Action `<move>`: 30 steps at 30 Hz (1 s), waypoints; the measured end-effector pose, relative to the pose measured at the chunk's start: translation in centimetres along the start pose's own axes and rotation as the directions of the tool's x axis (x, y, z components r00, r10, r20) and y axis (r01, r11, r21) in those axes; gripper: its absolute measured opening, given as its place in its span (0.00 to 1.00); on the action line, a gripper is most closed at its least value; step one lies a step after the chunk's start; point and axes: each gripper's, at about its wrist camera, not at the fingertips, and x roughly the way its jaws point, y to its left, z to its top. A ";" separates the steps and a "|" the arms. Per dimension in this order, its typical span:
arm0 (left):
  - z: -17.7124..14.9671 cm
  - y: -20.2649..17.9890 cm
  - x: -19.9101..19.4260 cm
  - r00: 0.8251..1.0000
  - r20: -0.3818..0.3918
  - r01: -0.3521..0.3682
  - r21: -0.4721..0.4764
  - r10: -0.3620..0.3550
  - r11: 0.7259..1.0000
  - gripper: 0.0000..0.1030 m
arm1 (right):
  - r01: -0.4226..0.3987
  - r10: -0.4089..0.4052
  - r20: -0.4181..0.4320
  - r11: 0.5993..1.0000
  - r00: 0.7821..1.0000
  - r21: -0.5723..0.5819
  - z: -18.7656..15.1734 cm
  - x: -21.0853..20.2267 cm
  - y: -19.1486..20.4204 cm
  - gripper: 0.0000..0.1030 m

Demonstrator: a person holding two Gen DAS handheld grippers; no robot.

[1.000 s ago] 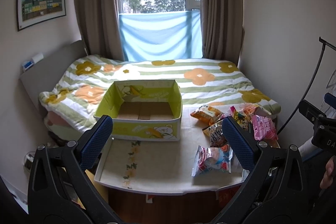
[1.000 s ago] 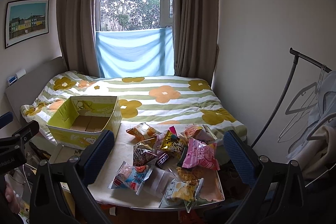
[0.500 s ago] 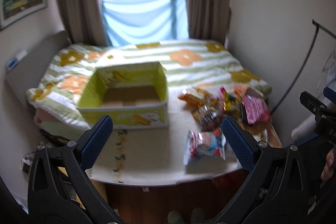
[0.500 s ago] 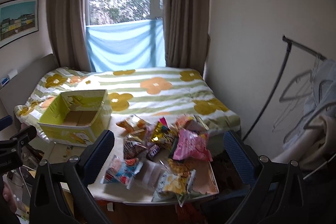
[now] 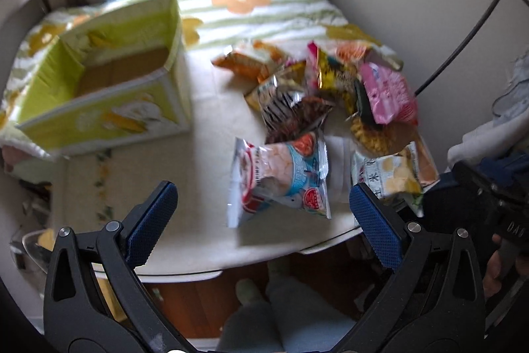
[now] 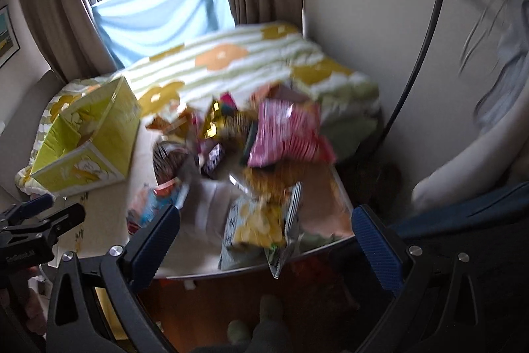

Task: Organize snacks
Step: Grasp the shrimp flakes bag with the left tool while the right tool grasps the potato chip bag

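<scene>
Both grippers are wide open and hold nothing; the left gripper (image 5: 263, 209) hangs over the near edge of the white table (image 5: 185, 240), and its blue pads (image 5: 150, 225) sit far apart with a blue and white snack bag (image 5: 281, 181) seen between them; the right gripper (image 6: 264, 234) hangs over the near right part of the same table, with a yellow chip bag (image 6: 261, 220) between its fingers; that bag sticks out over the table's edge; a yellow-green box (image 5: 99, 81) stands on the far left of the table, open at the top; inside it only the brown cardboard bottom shows, and no snack can be seen in it; all the snacks lie outside the box, in a loose pile on the right half of the table; in the pile are a pink bag (image 5: 386, 95), a dark striped bag (image 5: 291, 111), a gold and black bag (image 5: 334, 75) and an orange bag (image 5: 251, 58); the pink bag leans on top of other bags; the blue and white snack bag lies alone, nearest the left gripper; behind the table is a bed with a striped flower blanket (image 5: 258, 5); the right wrist view is blurry, so the small bags there are hard to tell apart; the person's feet in socks (image 5: 248, 290) show on the floor below the table.
</scene>
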 end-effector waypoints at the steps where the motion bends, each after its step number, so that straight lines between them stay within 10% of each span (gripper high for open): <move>1: 0.2 -0.2 1.2 1.000 -0.020 -0.005 -0.001 0.005 1.000 1.00 | -0.026 0.026 -0.049 1.000 0.998 0.010 -0.2 2.2 -0.8 1.00; 19: 0.9 -2.5 13.1 0.964 -0.256 -0.080 -0.006 0.076 0.997 1.00 | -0.200 0.211 -0.293 0.977 0.933 0.066 -1.5 12.1 -2.5 1.00; 30: 0.3 0.4 14.4 0.965 -0.263 -0.007 -0.101 -0.020 0.995 0.93 | -0.257 0.266 -0.333 0.964 0.905 0.071 -2.0 14.2 -1.9 1.00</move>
